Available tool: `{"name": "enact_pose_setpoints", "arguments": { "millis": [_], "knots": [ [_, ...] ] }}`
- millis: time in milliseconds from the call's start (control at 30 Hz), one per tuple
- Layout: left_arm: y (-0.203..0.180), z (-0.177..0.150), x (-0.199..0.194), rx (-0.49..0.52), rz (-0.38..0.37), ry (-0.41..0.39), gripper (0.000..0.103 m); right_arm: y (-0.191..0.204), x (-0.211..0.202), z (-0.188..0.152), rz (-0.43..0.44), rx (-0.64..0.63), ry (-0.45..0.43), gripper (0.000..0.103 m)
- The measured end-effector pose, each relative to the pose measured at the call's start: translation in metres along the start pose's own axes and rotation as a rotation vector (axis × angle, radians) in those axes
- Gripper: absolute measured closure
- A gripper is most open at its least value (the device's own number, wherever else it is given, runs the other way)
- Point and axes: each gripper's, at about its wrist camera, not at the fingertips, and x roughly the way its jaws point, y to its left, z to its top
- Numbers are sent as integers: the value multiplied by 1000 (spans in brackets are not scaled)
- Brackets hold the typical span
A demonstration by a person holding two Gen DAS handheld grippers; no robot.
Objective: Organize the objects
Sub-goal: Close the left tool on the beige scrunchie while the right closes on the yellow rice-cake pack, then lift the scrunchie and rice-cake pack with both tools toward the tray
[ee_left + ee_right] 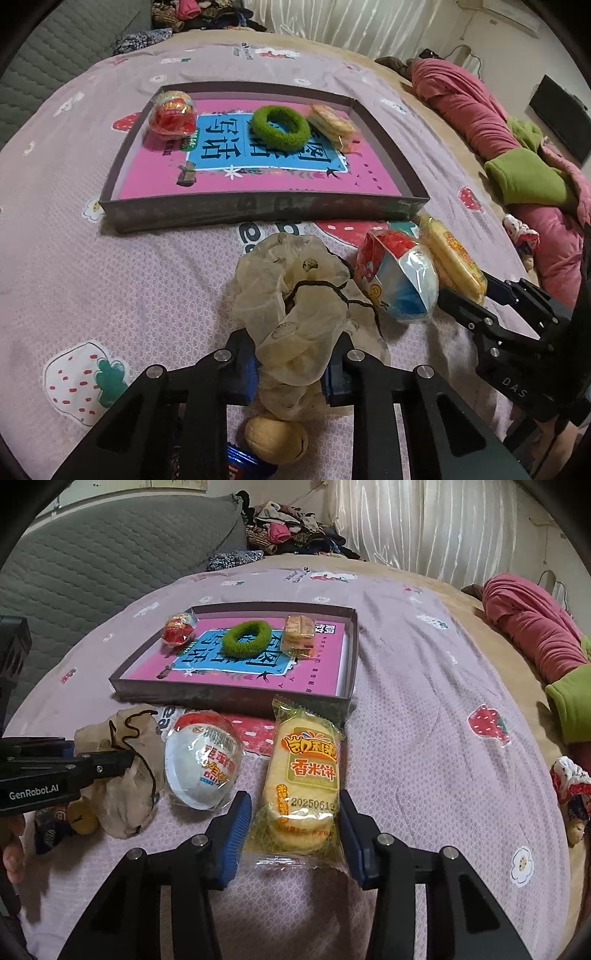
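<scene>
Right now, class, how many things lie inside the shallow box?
3, all along its far side: a red wrapped snack at the left, a green hair tie in the middle, a cracker pack at the right. Nothing seems hidden in the box.

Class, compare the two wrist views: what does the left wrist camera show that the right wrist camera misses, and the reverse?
Left wrist only: the left gripper seen from behind, pads pinching the cream gauzy scrunchie.

Right wrist only: the right gripper from behind, straddling the yellow rice cracker packet.

Both: the shallow dark box holding a fuzzy green hair ring, and the red-and-white wrapped snack.
</scene>
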Motion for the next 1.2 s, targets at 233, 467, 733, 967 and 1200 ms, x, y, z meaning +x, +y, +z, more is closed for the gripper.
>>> {"name": "enact_pose_setpoints", "arguments": {
  "millis": [233, 467, 733, 967, 1200],
  "knots": [
    [-4, 2, -17, 13, 23, -54, 79, 2, -13, 2, 0, 0, -26, 56],
    [-8, 5, -34, 25, 30, -86, 79, 3, -29, 7, 3, -1, -62, 56],
    [-10, 5, -62, 31, 46, -133, 79, 12, -56, 14, 20, -7, -133, 56],
    [-15, 3, -92, 49, 64, -174, 79, 19, -81, 19, 39, -11, -191, 56],
    [-14, 2, -126, 48, 63, -208, 79, 25, -110, 23, 45, -3, -246, 56]
  ]
}}
